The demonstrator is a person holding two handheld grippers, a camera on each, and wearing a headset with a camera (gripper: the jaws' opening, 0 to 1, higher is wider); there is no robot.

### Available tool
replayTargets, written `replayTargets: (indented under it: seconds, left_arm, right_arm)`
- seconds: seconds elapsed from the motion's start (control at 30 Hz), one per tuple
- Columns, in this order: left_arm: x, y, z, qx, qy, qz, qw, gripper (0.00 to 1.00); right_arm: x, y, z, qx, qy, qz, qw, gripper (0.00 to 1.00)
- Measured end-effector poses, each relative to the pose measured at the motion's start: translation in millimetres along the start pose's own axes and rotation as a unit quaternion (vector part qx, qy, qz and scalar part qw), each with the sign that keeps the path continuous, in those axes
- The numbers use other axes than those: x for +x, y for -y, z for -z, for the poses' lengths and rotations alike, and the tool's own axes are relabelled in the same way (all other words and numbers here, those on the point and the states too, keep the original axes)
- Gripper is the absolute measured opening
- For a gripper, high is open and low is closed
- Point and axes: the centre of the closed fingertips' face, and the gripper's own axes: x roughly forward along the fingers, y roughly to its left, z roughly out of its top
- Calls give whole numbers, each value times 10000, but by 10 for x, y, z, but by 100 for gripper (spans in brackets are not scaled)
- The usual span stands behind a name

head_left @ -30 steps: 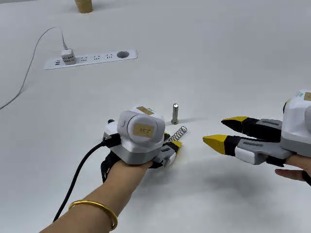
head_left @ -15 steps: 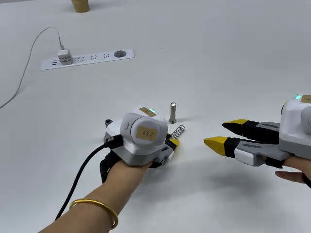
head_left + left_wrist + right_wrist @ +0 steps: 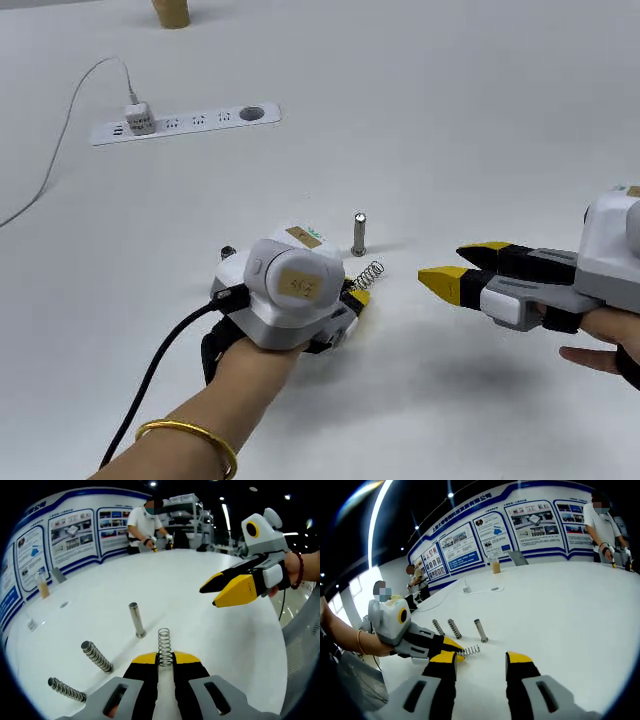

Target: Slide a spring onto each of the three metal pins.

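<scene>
Cup, tan in colour, stands at the far edge of the white table. What is inside it cannot be seen from these angles.

The left gripper is closed on a loose spring. Its two yellow-tipped jaws pinch the lower end of the spring, and the other coils stand out free in front of the tips. In the head view the free end of the spring points toward the bare pin; it is near this pin but apart from it. The bare pin stands upright on the table.

Two more pins stand in a row with it, and each has spring coils around its shaft. In the left gripper view the first covered pin is beside the bare pin, and the second covered pin is further to the left.

The right gripper has its jaws spread apart. It holds nothing and touches nothing. It hangs above the table to the right of the loose spring, with its yellow tips pointing toward the left gripper, and a clear gap separates the two grippers.

On the far left part of the table lies a power strip with a white charger plugged in, and a cable runs from the charger.
</scene>
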Motion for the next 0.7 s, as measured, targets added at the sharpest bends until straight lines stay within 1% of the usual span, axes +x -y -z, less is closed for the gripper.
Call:
replayTargets:
  seconds: [0.1,0.17,0.2,0.27,0.37,0.5,0.6,0.63,0.7]
  left_arm:
    - [-40,-5,-34,12,70,-22,10000,10]
    - [-61,-7,-36,6,65,-30,10000,10]
    - [-79,0,-44,0,102,-19,9999,10]
    - [-101,9,-61,-8,142,-10,9999,10]
    - [-153,37,-128,-24,277,7,9996,11]
    - [-208,72,-193,49,409,21,9991,11]
    - [-262,87,-262,37,586,40,9983,11]
    - [-289,91,-297,62,676,35,9977,11]
    - [-331,104,-342,58,798,46,9968,11]
  right_arm:
    - [8,-23,-41,63,60,-36,10000,40]
    - [19,-52,-83,169,154,-93,9997,40]
    - [26,-70,-98,230,182,-131,9995,40]
    - [35,-87,-116,263,202,-154,9993,40]
    - [56,-143,-159,371,253,-251,9987,40]
    - [77,-186,-193,542,293,-341,9975,39]
    - [93,-223,-205,649,296,-413,9966,38]
    - [99,-236,-207,709,288,-437,9961,38]
    - [108,-264,-227,775,336,-484,9953,37]
